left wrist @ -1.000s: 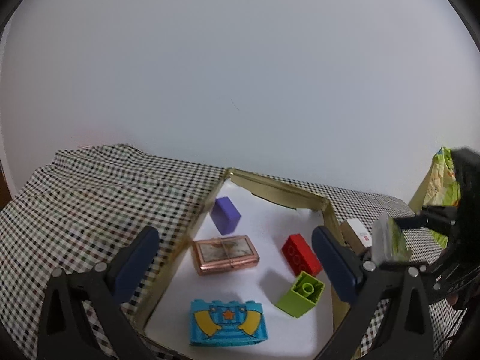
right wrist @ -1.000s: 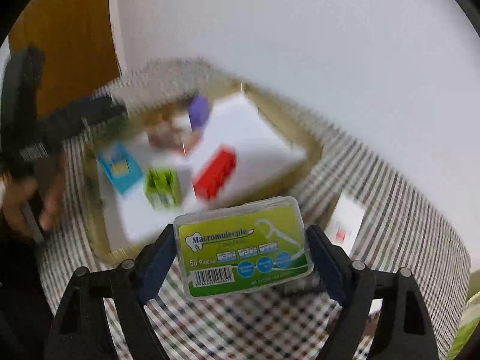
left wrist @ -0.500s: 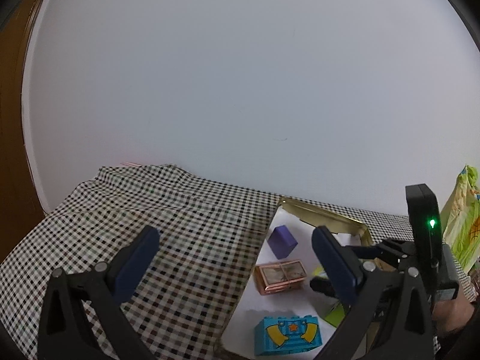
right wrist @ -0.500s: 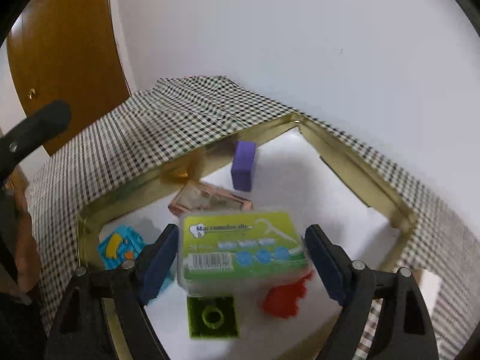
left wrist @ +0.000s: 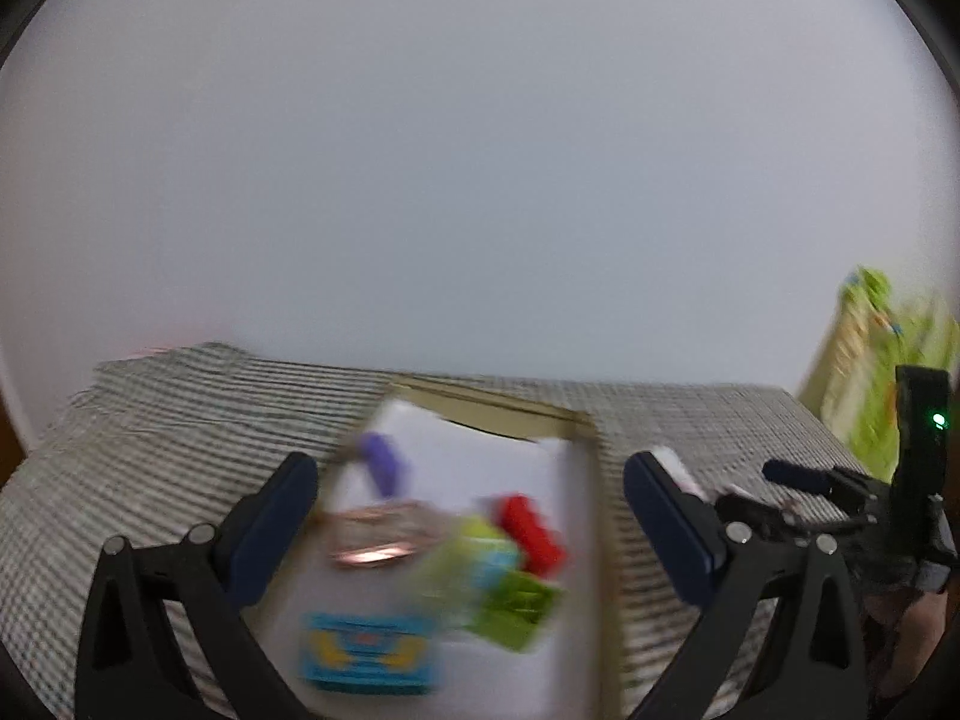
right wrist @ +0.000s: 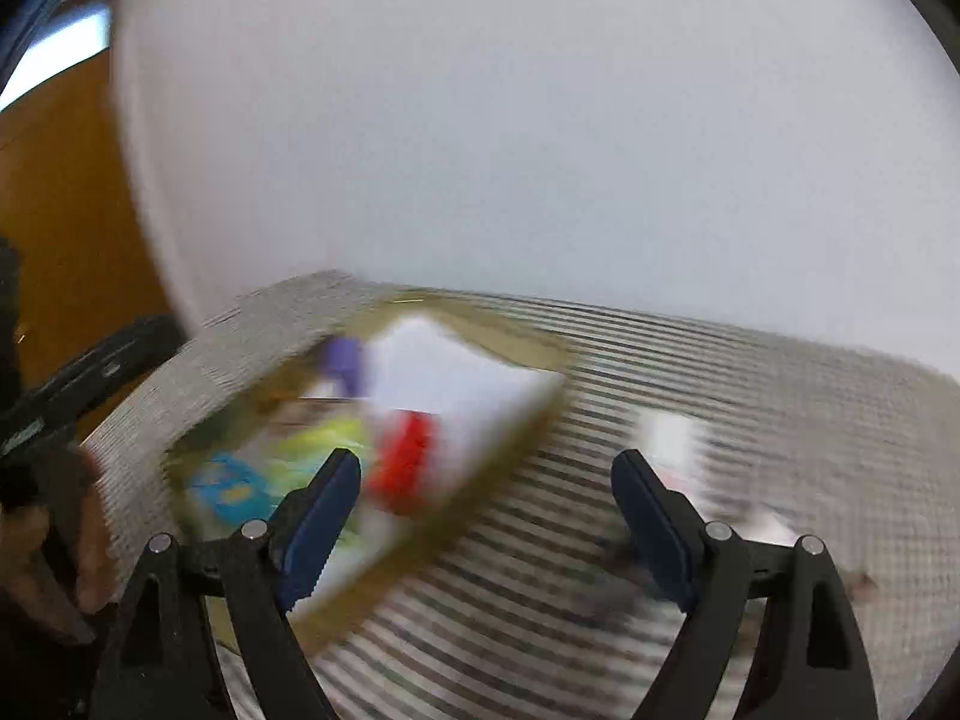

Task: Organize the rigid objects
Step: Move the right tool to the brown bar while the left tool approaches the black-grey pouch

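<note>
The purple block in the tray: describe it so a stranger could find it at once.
On the checked tablecloth lies a shallow gold-rimmed tray with a white floor. The purple block sits alone near the tray's far left corner, beyond the copper-coloured case. It is the only purple piece; the red brick, the green pieces and the blue brick lie nearer the camera.
</note>
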The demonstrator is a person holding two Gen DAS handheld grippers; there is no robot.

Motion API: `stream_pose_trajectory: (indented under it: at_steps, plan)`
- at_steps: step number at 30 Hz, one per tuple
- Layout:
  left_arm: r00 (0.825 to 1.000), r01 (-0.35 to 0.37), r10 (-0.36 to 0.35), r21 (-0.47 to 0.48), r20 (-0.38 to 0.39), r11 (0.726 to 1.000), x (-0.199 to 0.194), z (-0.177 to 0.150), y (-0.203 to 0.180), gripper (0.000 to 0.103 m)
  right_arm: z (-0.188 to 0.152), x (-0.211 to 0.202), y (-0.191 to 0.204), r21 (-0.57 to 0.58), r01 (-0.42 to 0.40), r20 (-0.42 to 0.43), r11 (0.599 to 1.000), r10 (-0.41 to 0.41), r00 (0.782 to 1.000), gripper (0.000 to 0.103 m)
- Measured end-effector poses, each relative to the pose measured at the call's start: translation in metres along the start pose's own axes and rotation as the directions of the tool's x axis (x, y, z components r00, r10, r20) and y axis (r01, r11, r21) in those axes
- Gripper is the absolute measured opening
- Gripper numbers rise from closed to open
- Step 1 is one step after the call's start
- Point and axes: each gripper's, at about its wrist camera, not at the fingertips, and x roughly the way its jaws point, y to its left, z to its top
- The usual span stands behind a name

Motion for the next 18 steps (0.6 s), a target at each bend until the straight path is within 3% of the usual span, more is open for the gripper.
stream_pose_trajectory:
  at_steps: [3,8,11,18]
  plan:
    - [0.997,0.058,-0.057,0.033,-0.054,0.998,0.019,-0.007,-0.039,0.103,-0.016,-0.013,-0.042,0.115,0.153,-0.001,0.982,-0.153,0.988,0.088]
    - [0.981,0.121,-0.106,0.084,-0.163,0.989,0.046,-0.022,-0.094,0.103,-0.036,-0.020,-0.095,0.255,0.300,-0.060,0.919,-0.294,0.954,0.088]
    - [0.970,0.148,-0.125,0.095,-0.209,0.985,0.058,-0.029,-0.115,0.103,-0.042,-0.022,-0.106,0.276,0.311,-0.070,0.909,-0.304,0.950,0.088]
    - [0.964,0.121,-0.089,0.114,-0.250,0.986,0.089,-0.040,-0.130,0.103,-0.055,-0.008,-0.126,0.295,0.326,-0.144,0.898,-0.296,0.944,0.088]
